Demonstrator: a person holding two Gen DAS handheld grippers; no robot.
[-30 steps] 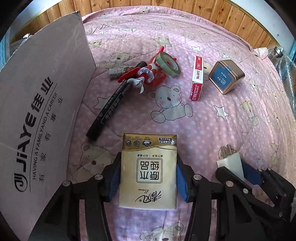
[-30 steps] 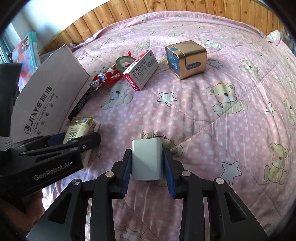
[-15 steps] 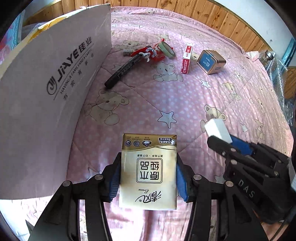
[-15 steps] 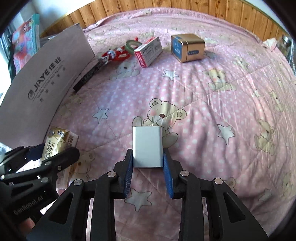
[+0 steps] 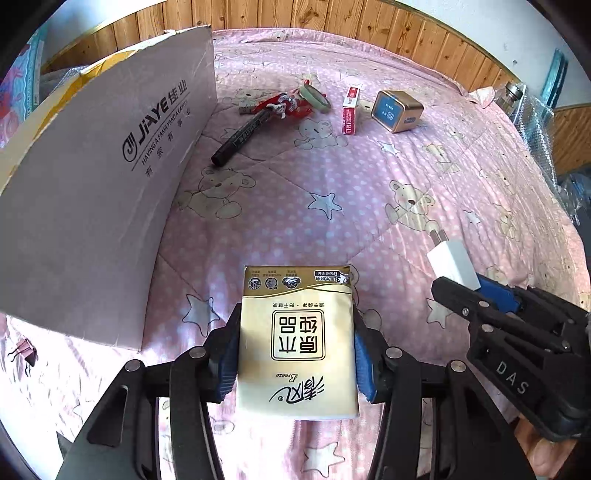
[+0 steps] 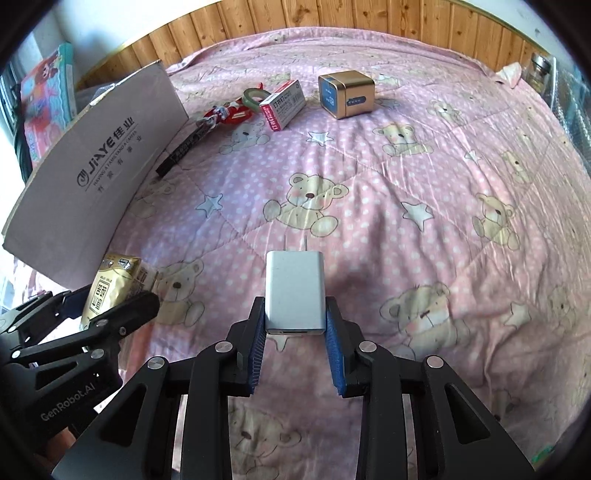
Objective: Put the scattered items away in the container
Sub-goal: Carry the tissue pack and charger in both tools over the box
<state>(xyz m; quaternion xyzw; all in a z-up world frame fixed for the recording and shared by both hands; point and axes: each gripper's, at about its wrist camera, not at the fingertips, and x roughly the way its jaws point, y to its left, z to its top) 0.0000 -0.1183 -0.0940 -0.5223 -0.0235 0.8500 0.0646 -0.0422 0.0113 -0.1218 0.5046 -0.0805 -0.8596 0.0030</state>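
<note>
Yellow tissue pack [image 5: 297, 343]: pinched in the left hand-held gripper [image 5: 295, 354], above the bed [image 5: 369, 206]
White charger [image 6: 295, 291]: pinched in the right hand-held gripper [image 6: 295, 325]
Cardboard box [image 5: 99, 177]: at 10 o'clock

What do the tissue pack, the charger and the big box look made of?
Tissue pack: glossy printed plastic film, soft and slightly crumpled. Charger: smooth matte white plastic, metal prongs. Box: cardboard, matte printed face, with a raw tan edge along the top.

Home bedroom, pink teddy-bear quilt [image 6: 369, 166], wood-panelled wall [image 6: 332, 18]
</note>
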